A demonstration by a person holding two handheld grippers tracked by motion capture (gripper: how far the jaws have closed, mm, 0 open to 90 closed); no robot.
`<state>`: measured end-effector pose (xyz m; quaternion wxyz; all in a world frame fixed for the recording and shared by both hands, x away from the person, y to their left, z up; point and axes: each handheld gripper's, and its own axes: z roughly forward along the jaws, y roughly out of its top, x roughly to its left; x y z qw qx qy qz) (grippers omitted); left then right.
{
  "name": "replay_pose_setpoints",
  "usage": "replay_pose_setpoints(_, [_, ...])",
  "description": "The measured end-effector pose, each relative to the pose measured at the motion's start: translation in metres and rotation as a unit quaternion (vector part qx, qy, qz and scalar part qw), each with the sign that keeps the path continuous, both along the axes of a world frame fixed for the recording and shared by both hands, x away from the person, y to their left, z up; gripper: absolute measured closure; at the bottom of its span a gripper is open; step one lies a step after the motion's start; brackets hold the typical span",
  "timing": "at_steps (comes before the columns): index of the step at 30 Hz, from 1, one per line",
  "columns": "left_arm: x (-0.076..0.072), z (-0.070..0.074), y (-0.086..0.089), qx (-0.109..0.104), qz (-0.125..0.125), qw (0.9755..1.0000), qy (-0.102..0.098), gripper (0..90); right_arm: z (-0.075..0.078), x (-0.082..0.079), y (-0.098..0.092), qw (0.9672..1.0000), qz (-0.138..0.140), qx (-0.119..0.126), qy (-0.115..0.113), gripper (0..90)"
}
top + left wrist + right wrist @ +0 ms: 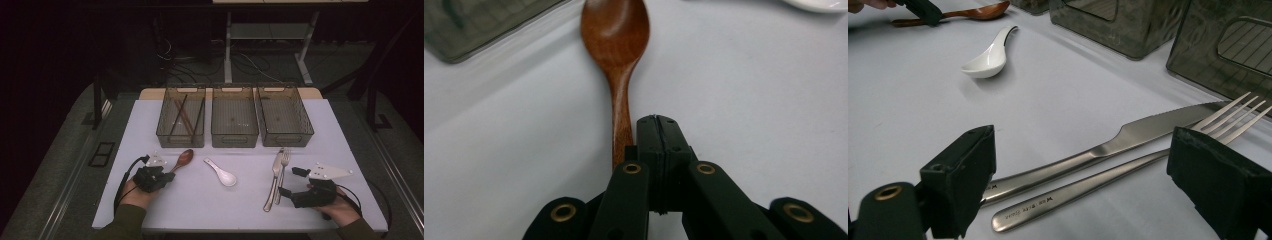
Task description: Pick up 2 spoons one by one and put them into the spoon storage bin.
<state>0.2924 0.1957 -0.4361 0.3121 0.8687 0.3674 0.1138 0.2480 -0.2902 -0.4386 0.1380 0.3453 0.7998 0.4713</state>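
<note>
A wooden spoon (185, 158) (616, 35) (973, 12) lies at the table's front left. My left gripper (167, 175) (656, 130) is shut, its tips resting right beside the spoon's handle, which runs along the left jaw; nothing shows between the jaws. A white ceramic spoon (222, 173) (988, 57) lies mid-table. A steel knife (274, 180) (1128, 137) and fork (282, 172) (1108, 180) lie side by side at the right. My right gripper (291, 181) (1083, 162) is open, its jaws standing on either side of their handles.
Three smoky clear bins stand in a row at the back: the left bin (181, 135) holds dark chopsticks (185, 117), the middle bin (234, 136) and right bin (287, 137) look bare. The white table (200, 205) ends just in front of my hands.
</note>
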Motion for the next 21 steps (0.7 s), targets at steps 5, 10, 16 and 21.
replay_pose_setpoints(5, [0.003, 0.000, 0.009, 0.004, 0.014, 0.9999, -0.004, 89.4, 0.000, 0.000, 0.001, 1.0000, 0.002, -0.002, 0.001, 12.5])
replay_pose_setpoints(10, [0.009, 0.000, 0.019, 0.008, 0.037, 0.9992, -0.013, 89.4, 0.000, 0.000, 0.000, 1.0000, 0.001, -0.001, 0.001, 12.5])
replay_pose_setpoints(16, [0.020, -0.003, 0.030, 0.009, 0.062, 0.9978, -0.022, 89.4, -0.001, 0.000, 0.002, 1.0000, 0.001, -0.002, 0.005, 12.5])
replay_pose_setpoints(21, [0.025, -0.003, 0.041, 0.012, 0.083, 0.9961, -0.027, 89.4, -0.001, 0.001, 0.002, 1.0000, 0.003, -0.002, 0.003, 12.5])
